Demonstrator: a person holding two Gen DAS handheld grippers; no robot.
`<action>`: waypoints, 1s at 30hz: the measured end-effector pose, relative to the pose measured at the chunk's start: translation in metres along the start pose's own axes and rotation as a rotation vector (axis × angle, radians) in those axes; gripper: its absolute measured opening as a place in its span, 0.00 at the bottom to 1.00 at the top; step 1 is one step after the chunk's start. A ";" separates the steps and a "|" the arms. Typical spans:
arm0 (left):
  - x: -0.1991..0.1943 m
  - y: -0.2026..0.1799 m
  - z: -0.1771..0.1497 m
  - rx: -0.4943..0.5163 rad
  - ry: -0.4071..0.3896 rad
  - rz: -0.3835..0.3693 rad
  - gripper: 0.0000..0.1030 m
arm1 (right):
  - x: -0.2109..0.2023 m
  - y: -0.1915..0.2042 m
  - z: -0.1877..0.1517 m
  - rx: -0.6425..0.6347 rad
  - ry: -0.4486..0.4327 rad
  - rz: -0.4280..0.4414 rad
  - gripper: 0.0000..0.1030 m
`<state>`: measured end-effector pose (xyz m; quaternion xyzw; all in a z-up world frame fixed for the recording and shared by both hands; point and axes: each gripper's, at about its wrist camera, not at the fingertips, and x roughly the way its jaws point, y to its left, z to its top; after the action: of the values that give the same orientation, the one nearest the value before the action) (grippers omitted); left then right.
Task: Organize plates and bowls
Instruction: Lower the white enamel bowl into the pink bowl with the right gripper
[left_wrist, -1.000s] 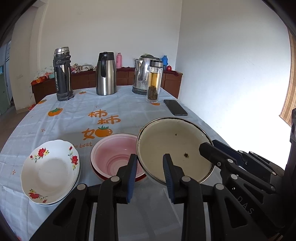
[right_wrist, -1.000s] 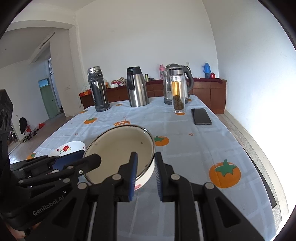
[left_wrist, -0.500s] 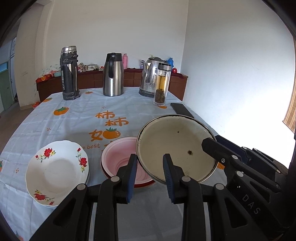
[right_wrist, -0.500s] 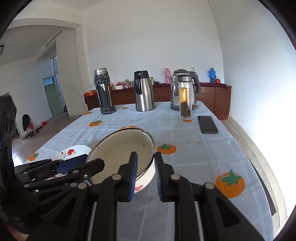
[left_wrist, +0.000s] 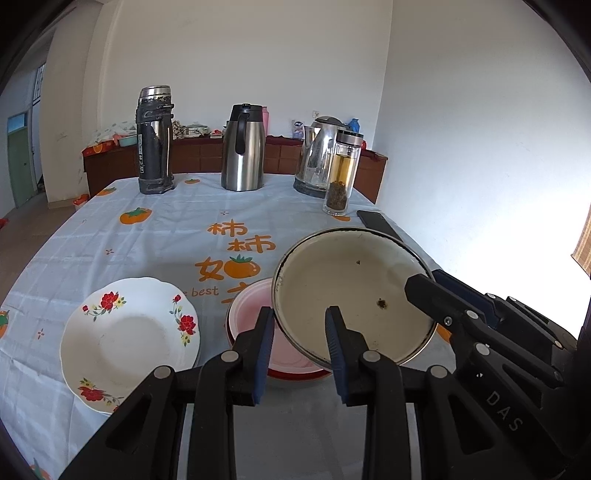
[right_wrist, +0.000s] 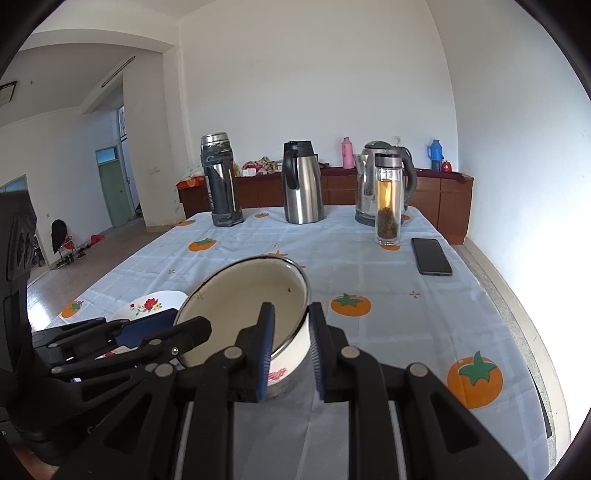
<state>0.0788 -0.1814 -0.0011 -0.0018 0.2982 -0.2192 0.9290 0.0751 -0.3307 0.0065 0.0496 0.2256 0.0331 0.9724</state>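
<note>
- We grip the enamel bowl (left_wrist: 354, 295) rim-side with both tools, left tool (left_wrist: 299, 354) and right tool (right_wrist: 290, 347).
- We advise level lowering, centred over the pink bowl (left_wrist: 251, 314).

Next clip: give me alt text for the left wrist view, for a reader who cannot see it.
Both grippers hold a cream enamel bowl by its rim, the left gripper at the near edge and the right gripper at the right edge, above a pink bowl. A floral plate lies to the left on the persimmon-print tablecloth; flasks, a kettle and a phone stand behind.
</note>
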 end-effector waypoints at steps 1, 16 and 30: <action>0.000 0.000 0.000 0.000 0.000 0.001 0.30 | 0.001 0.000 0.001 -0.001 0.001 0.000 0.18; 0.008 0.011 0.006 -0.006 -0.002 0.024 0.30 | 0.014 0.006 0.004 -0.007 0.006 0.012 0.18; 0.019 0.020 0.016 0.004 -0.009 0.053 0.30 | 0.034 0.005 0.008 -0.004 0.036 0.017 0.18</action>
<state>0.1099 -0.1733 -0.0014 0.0069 0.2933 -0.1952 0.9358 0.1093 -0.3230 -0.0006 0.0488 0.2425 0.0425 0.9680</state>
